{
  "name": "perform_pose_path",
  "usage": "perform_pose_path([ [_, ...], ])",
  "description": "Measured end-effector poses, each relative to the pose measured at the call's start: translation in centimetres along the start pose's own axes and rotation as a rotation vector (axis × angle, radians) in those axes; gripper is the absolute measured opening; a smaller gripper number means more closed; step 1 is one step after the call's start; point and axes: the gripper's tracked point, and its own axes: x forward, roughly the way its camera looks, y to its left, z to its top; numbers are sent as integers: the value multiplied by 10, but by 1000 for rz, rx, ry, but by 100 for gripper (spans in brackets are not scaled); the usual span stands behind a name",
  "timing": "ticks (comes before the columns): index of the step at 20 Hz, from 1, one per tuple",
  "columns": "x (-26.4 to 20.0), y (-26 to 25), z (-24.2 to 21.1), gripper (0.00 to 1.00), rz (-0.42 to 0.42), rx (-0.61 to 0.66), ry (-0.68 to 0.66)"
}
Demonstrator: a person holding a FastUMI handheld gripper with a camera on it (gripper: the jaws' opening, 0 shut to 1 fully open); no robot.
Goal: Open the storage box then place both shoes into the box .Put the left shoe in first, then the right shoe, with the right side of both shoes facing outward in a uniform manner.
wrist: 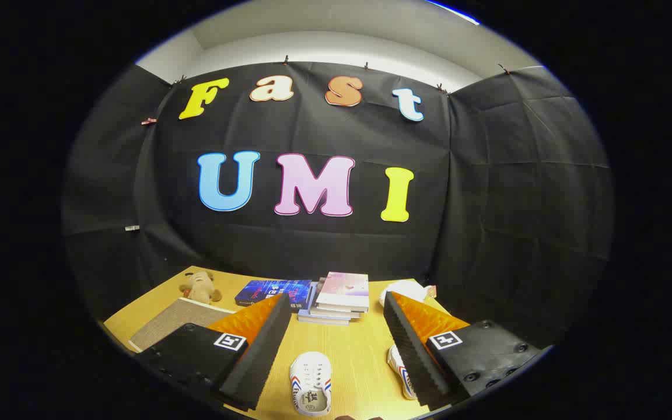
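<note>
Gripper (336,326) hangs above the table (359,356), fingers spread apart, holding nothing. One shoe (311,382) lies between them, another shoe (399,367) beside. Likely light, soft canvas; grip the heel collar.

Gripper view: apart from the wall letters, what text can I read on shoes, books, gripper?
White shoe between the fingers of the open gripper: insole print, too blurred to read.
Second shoe beside one finger: stripes, no legible text.
Blue book: cover print too small.
Book stack: nothing legible.
Square markers on the gripper: patterns, no words.
</note>
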Motion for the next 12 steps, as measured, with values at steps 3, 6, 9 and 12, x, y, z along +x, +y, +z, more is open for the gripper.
perform_pose_path([
  [3, 2, 1, -2, 98, 4, 12, 10],
  [6, 5, 1, -5, 98, 4, 13, 22],
  [9, 6, 2, -4, 97, 9, 11, 21],
  [12, 5, 5, -8, 98, 22, 11, 31],
])
